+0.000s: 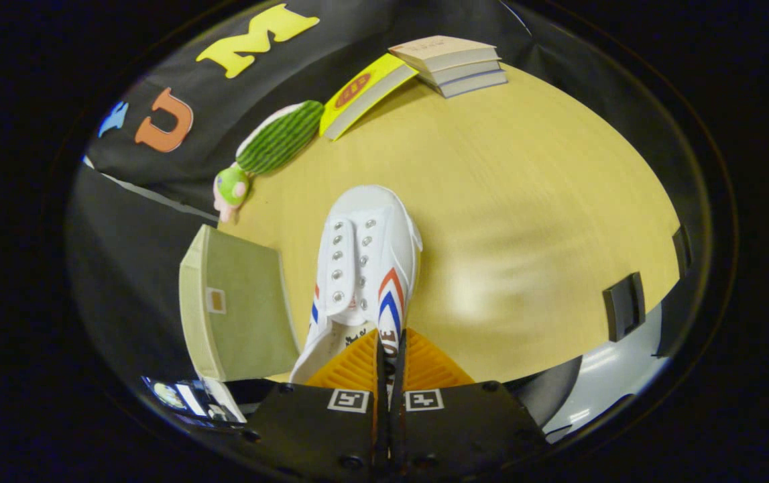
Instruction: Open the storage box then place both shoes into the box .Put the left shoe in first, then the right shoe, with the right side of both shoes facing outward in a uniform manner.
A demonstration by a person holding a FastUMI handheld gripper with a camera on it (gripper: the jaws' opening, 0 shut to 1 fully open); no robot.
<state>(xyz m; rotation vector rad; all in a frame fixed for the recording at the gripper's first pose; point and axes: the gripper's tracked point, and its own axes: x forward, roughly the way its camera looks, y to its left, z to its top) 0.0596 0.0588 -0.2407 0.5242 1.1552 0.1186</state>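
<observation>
The gripper (pixel 391 362) has its two fingers drawn close together, pinching the heel-side wall of a white shoe (pixel 364 268) between them, so both fingers press on the shoe's upper edge. The shoe points away from the fingers, toe ahead, with metal eyelets down its tongue and red and blue chevron stripes on the side next to the fingers; whether its sole touches the table (pixel 525 201) cannot be told. Just to the left of the shoe stands the storage box (pixel 237 315), a pale green fabric box at the table's near left edge, touching or almost touching the shoe's side. Beyond the shoe, further across the yellow wooden table, a green striped plush toy (pixel 270 144) lies by the far edge. Next to it a yellow book (pixel 364 94) leans against a stack of books (pixel 454 64).
</observation>
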